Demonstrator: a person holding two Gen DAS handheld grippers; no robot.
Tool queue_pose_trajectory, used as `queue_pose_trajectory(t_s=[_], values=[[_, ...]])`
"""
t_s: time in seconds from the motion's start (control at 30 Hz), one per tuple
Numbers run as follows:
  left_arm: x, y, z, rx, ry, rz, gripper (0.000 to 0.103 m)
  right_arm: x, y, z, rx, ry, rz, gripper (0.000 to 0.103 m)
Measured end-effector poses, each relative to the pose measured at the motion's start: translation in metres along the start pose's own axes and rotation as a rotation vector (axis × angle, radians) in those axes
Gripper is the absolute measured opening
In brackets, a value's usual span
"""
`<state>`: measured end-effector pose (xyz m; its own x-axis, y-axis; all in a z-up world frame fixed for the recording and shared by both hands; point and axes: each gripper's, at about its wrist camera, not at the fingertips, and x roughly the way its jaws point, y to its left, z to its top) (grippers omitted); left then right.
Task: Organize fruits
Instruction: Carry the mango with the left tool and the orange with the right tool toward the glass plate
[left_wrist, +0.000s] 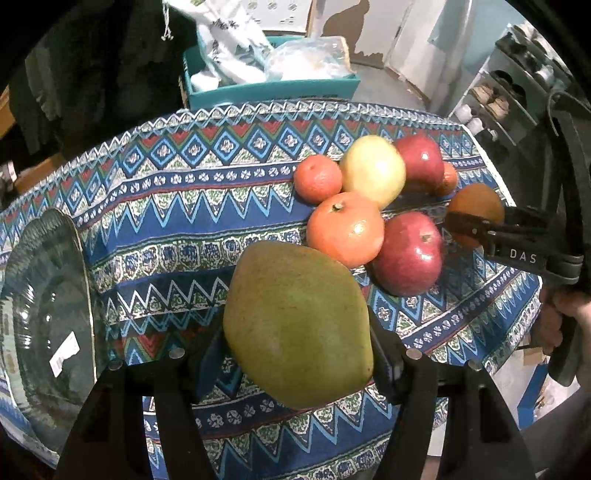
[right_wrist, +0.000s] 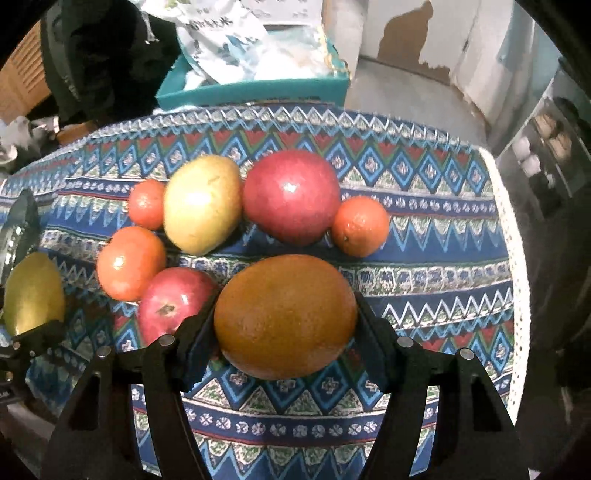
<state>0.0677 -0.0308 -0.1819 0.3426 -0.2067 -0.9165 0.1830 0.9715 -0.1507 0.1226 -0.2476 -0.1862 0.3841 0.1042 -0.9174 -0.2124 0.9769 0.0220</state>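
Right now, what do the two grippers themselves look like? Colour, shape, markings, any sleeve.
Both are black. The left gripper and right gripper each have two angular fingers with cut-out slots and silver pin heads at the pivots. Seen side-on, the right gripper tapers forward, with white letters "DAS" on its body. No cables show. A bare hand holds it; no sleeve is discernible.

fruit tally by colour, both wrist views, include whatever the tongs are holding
Green fruit, held in left tongs: 1
Brownish-orange fruit, held in right tongs: 1
Yellow-green pear-shaped fruit: 1
Red round fruits: 2
Orange citrus fruits: 3
Total: 8
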Motion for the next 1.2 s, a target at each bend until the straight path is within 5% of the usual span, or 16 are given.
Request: queue_pose_trajectory(t_s=[1.2], values=[[-0.117, 0.042, 0.002, -0.060, -0.238, 0.002, 0.069, -0.141, 0.104, 0.043, -0.169, -0.297, 0.195, 0.068]])
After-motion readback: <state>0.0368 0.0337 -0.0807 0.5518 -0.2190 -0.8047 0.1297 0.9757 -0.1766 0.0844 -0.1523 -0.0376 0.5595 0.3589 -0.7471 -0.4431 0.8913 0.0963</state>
